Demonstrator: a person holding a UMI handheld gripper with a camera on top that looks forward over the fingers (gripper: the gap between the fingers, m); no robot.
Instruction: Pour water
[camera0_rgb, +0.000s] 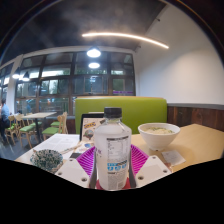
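A clear plastic water bottle (112, 150) with a white cap and a white-and-blue label stands upright between my fingers. My gripper (112, 164) is shut on the bottle, with both magenta pads (86, 160) pressed against its sides. Its base is hidden below the fingers. A pale bowl (158, 134) sits on the light wooden table (200, 142), beyond the fingers to the right of the bottle.
A small potted plant (46, 157) stands to the left of the fingers. White paper (62, 142) lies behind it. A green bench back (138, 110) runs behind the table. Chairs and tables (32, 122) stand by the dark windows at the far left.
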